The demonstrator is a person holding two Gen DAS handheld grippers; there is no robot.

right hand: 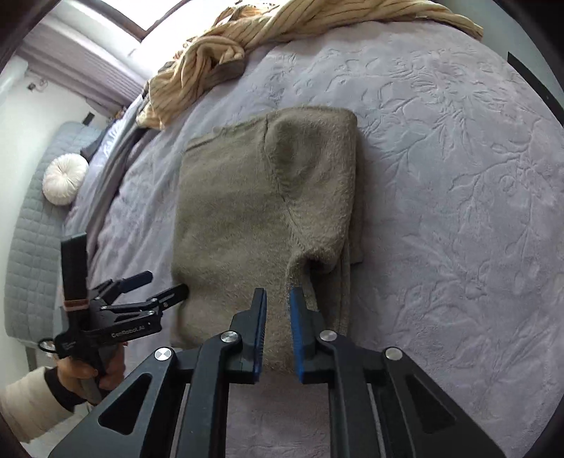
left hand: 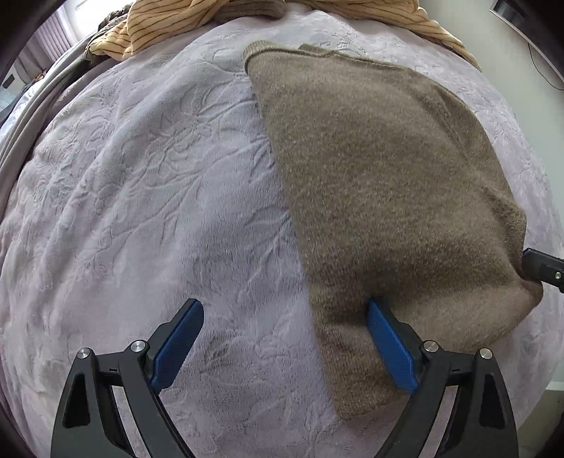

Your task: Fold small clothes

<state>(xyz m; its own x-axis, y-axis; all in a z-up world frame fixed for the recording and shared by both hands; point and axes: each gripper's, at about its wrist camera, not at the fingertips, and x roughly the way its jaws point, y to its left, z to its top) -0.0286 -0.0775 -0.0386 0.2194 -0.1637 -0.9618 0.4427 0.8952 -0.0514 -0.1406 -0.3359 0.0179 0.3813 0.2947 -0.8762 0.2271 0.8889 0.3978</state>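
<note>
A brown knitted sweater lies partly folded on the lilac bedspread. My left gripper is wide open at the sweater's near left edge; its right finger rests on the knit and its left finger is over bare bedspread. In the right wrist view the sweater shows a folded flap on its right side. My right gripper hovers over the sweater's near edge with its jaws narrowly apart and nothing visibly between them. The left gripper shows there at the sweater's left corner, open.
A striped yellow garment lies bunched at the far end of the bed, also in the left wrist view. A white round cushion rests on a grey quilted surface at the left. The bed edge runs along the left.
</note>
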